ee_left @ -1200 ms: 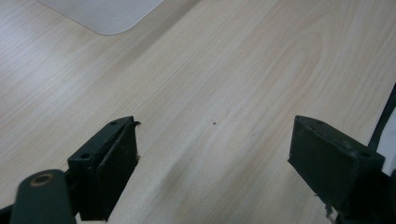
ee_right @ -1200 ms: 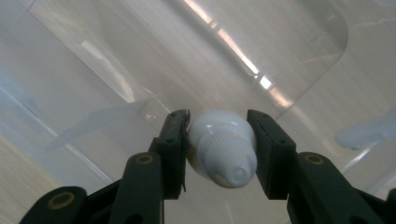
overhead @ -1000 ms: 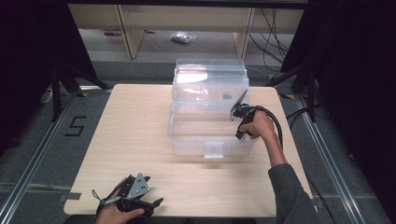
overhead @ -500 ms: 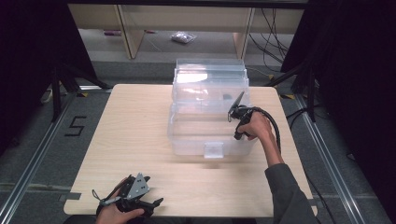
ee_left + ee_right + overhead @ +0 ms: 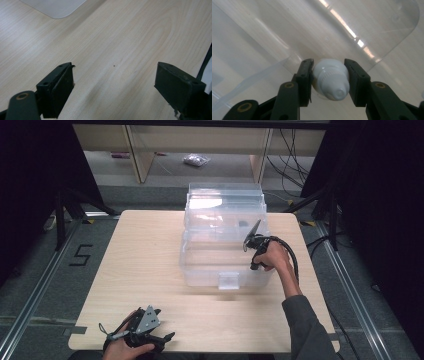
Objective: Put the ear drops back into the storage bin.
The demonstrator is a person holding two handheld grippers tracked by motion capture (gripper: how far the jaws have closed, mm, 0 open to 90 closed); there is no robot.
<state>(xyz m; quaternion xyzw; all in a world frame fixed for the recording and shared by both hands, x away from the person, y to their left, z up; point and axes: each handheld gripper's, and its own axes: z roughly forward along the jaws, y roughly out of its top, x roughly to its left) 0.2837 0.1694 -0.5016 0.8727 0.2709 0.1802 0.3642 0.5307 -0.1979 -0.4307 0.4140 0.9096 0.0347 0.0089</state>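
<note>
A clear plastic storage box [image 5: 224, 240] with its lid raised at the back stands on the far middle of the wooden table [image 5: 145, 250]. My right gripper [image 5: 248, 245] hangs over the box's right side, pointing down into it. In the right gripper view its jaws are shut on a small white bottle-like object with a ribbed, rounded cap [image 5: 330, 79], above the box's clear wall [image 5: 367, 22]. My left gripper [image 5: 159, 332] rests at the table's near edge, left of centre. Its jaws stand wide apart over bare wood [image 5: 115, 50], holding nothing.
A white latch tab [image 5: 229, 280] sits on the box's front wall. A pale rounded sheet corner [image 5: 56, 7] lies ahead of the left gripper. Beyond the table stand shelving legs [image 5: 134, 155], a small bag [image 5: 195, 160] on the floor, and cables [image 5: 295, 155].
The right gripper has shifted slightly up and inward over the box's right side, still holding the white object. The left gripper has stayed in place.
</note>
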